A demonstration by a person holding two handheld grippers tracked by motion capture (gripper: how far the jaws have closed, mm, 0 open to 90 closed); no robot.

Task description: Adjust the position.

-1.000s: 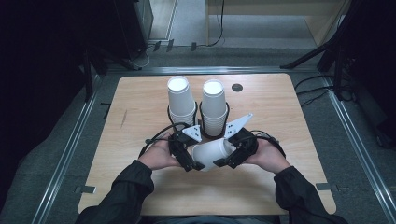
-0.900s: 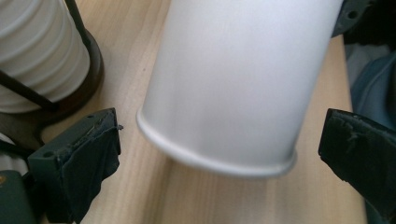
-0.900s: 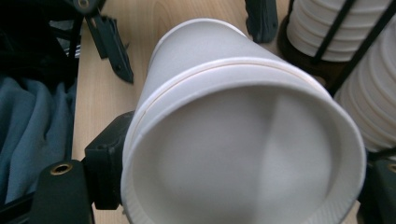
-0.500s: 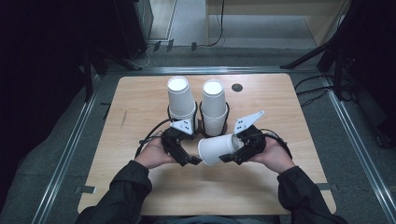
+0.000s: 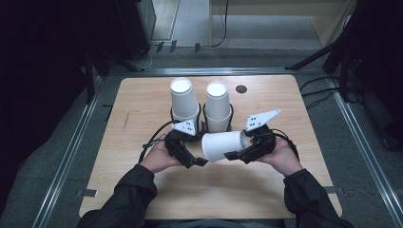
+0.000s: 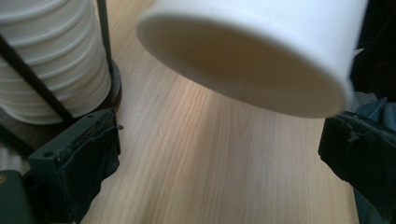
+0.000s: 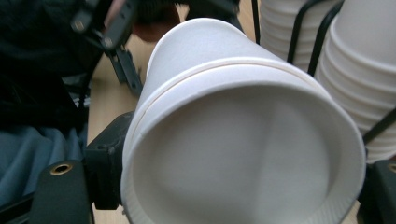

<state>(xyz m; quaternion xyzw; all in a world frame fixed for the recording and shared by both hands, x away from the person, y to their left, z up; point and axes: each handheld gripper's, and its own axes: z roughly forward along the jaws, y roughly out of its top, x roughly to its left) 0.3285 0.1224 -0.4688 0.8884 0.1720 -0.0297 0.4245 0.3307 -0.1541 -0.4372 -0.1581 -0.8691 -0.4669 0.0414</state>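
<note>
The white paper cup (image 5: 224,145) lies on its side above the surface (image 5: 142,104), near its front edge, clamped in the right claw (image 5: 240,154). The left claw (image 5: 195,160) stands open just beside the cup, touching nothing. Two cup stacks (image 5: 184,102) stand behind.

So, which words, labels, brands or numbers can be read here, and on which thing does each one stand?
None: no text is readable.
The held paper cup and both cup stacks are plain white.
The grey plates on the grippers bear only black dots, no letters.
</note>
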